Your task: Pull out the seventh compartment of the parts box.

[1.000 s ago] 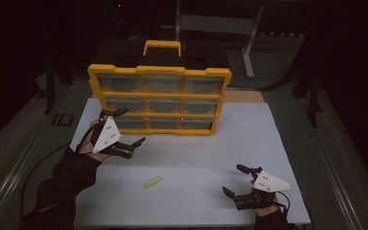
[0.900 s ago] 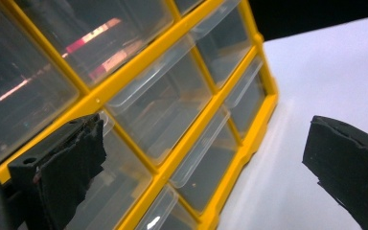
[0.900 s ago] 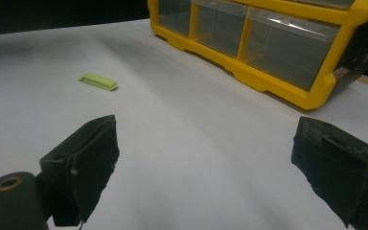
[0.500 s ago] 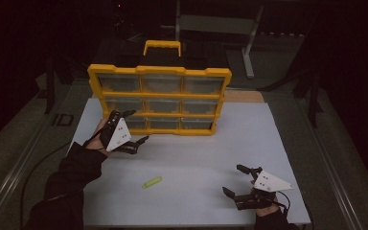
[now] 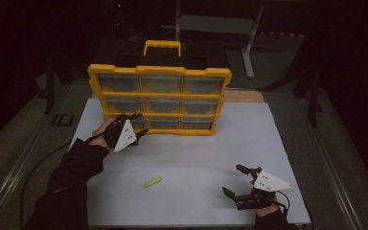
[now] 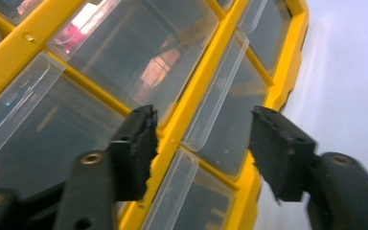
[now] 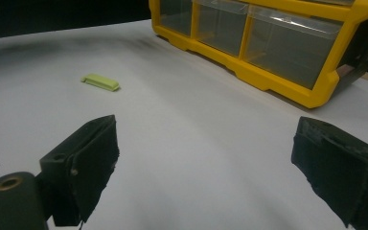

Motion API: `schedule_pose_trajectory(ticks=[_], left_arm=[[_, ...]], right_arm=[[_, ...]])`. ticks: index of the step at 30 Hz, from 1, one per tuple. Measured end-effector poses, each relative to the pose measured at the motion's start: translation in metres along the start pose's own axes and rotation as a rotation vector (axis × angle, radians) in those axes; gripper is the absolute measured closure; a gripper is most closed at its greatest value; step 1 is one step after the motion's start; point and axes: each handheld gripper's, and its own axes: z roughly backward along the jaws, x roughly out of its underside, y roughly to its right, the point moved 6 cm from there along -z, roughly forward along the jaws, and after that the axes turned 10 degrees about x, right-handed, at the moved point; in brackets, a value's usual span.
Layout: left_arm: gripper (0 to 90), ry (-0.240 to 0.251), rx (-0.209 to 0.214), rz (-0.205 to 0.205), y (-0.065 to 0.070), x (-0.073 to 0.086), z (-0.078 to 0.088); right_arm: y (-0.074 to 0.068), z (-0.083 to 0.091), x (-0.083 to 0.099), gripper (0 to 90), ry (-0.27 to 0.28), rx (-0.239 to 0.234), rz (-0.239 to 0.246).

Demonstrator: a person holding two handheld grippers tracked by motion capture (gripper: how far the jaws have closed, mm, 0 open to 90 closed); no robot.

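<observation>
Standing upright at the far side of my white table (image 5: 191, 158) is the yellow drawer organizer (image 5: 159, 99), the biggest thing in front of me, with a yellow carry handle on top and three rows of three clear drawers. It leans a little backward, its foot resting on the table top.

I hold my left gripper (image 5: 137, 125) up against the organizer's bottom-left corner, at the lowest row of drawers. In the left gripper view the two black jaws straddle a yellow frame bar and the clear pull lip of a drawer front (image 6: 215, 91); that lip sits between the pads, but I see a gap on both sides, so the pads are not pressing on it. The jaws have just been closing and now stand about half apart.

My right gripper (image 5: 235, 179) rests low at the near right part of the table, well apart from the organizer. Its jaws are spread wide with bare table between them, as the right gripper view shows.

Smallest of all, a little light-green flat piece (image 5: 152, 182) lies on the table between my two hands, nearer the front edge, touching neither gripper.
</observation>
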Motion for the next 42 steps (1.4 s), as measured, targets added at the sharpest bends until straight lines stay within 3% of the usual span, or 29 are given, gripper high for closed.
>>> schedule_pose_trajectory(ticks=[9,13,14,21,30,37,42], left_arm=[[52.3,-0.077,0.010,-0.087,-0.003,0.009,-0.012],[58.1,-0.083,0.025,-0.093,-0.003,0.010,-0.016],[58.1,-0.098,0.017,-0.106,-0.003,0.011,-0.018],[59.1,-0.113,0.034,-0.099,-0.007,0.015,-0.022],[59.8,-0.144,0.035,-0.146,-0.005,0.018,-0.023],[63.2,-0.202,0.018,-0.237,-0.006,0.017,-0.023],[63.1,-0.220,0.011,-0.209,-0.005,0.015,-0.024]], right_arm=[[0.000,0.000,0.000,9.0,0.002,-0.002,-0.004],[0.001,0.000,0.000,9.0,0.002,-0.002,-0.006],[0.001,0.000,0.001,9.0,0.000,-0.002,-0.006],[0.001,0.000,0.001,9.0,-0.001,0.000,-0.007],[0.001,0.000,0.001,9.0,-0.001,0.000,-0.008],[0.000,0.000,0.001,9.0,-0.002,-0.002,-0.004],[0.000,0.000,0.000,9.0,-0.004,-0.001,-0.004]])
